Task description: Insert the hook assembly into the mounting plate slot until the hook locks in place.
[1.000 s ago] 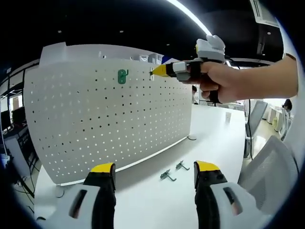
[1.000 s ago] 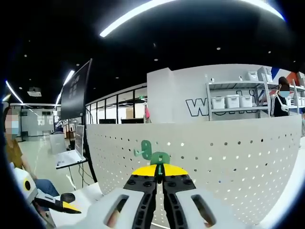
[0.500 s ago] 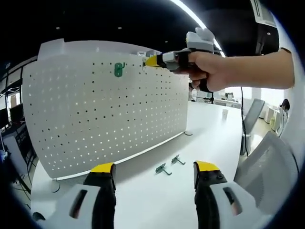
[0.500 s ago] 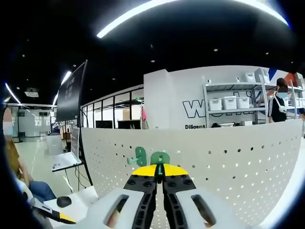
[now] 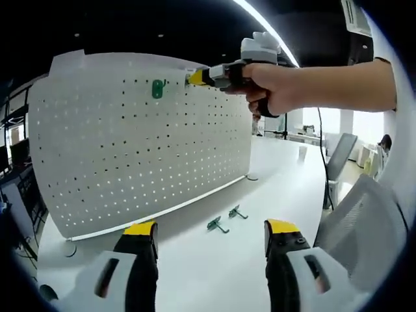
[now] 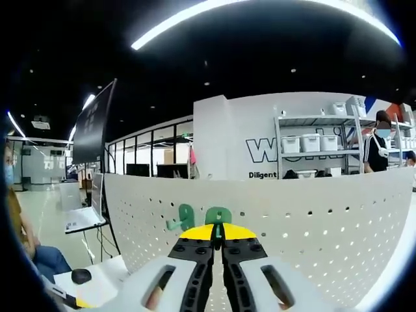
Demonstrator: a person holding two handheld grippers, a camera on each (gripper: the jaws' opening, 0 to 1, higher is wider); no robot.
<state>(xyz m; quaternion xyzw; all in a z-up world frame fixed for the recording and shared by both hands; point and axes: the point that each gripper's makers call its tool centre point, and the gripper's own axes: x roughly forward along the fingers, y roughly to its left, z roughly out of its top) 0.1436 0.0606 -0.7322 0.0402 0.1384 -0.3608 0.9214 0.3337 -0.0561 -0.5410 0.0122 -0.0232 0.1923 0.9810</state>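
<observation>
Right claw (image 6: 218, 229) clamps green hook (image 6: 218, 215) at pegboard (image 6: 312, 227) | left claw (image 5: 208, 229) wide over table (image 5: 214, 260)

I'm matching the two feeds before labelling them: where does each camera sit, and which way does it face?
Left gripper view: low over the table, facing the pegboard; own open jaws below, the person's hand holding the right gripper.
Right gripper view: near the board's top edge, facing it; own jaws shut on a green hook.
Shared: pegboard, mounted green hook.
</observation>
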